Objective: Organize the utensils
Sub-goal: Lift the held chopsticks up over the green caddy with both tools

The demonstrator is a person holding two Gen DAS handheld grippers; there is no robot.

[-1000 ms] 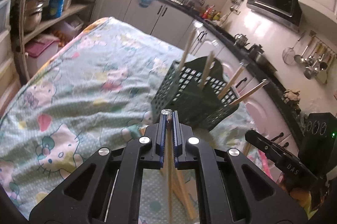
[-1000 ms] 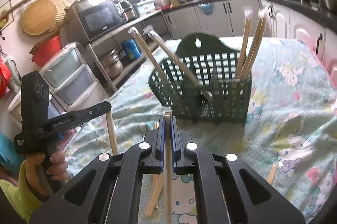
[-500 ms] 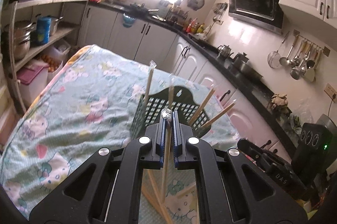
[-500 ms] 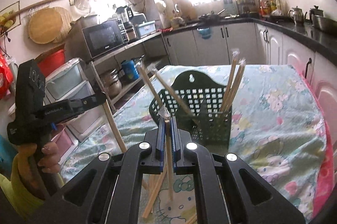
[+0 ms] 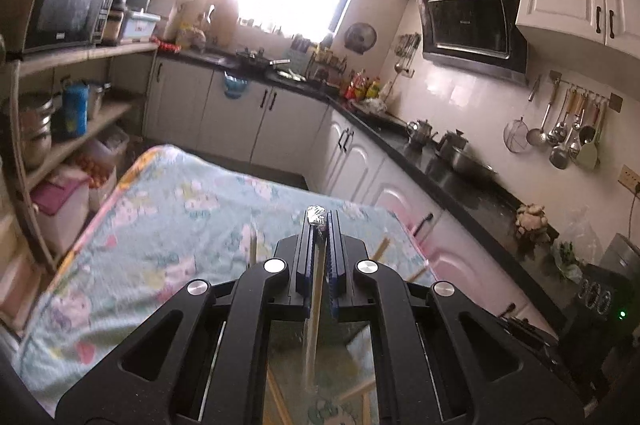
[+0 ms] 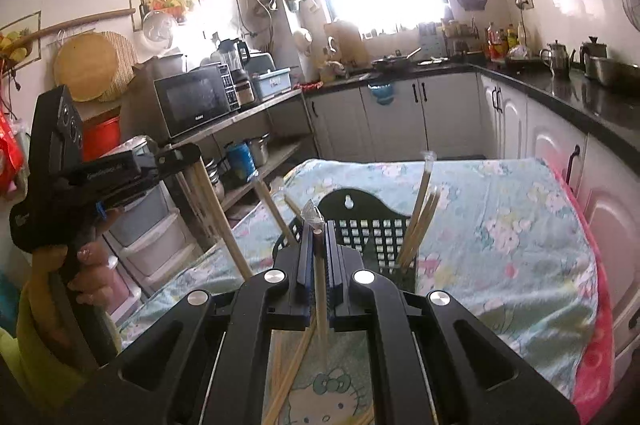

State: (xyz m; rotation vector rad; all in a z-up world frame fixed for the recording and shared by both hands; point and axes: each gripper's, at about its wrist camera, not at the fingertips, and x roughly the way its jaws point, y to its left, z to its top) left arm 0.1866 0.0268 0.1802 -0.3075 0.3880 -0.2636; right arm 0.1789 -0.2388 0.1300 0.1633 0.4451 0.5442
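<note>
My left gripper [image 5: 319, 225] is shut on a wrapped wooden chopstick [image 5: 314, 309] that hangs down between its jaws. It also shows in the right wrist view [image 6: 176, 161], held high at the left with its chopstick [image 6: 218, 209] slanting down. My right gripper [image 6: 318, 229] is shut on another wooden chopstick [image 6: 321, 305]. A dark green utensil basket [image 6: 372, 233] stands on the table just beyond it, with several chopsticks [image 6: 420, 221] upright inside. In the left wrist view the basket is hidden behind the gripper; only chopstick tips [image 5: 253, 245] show.
The table wears a pale Hello Kitty cloth [image 6: 500, 233]. Loose chopsticks [image 6: 288, 365] lie on it below my right gripper. Shelves with a microwave [image 6: 192, 105] stand left, white cabinets and a black counter [image 6: 580, 97] right.
Both grippers have risen with their chopsticks. The basket has dropped lower in both views and is now hidden behind the left gripper.
</note>
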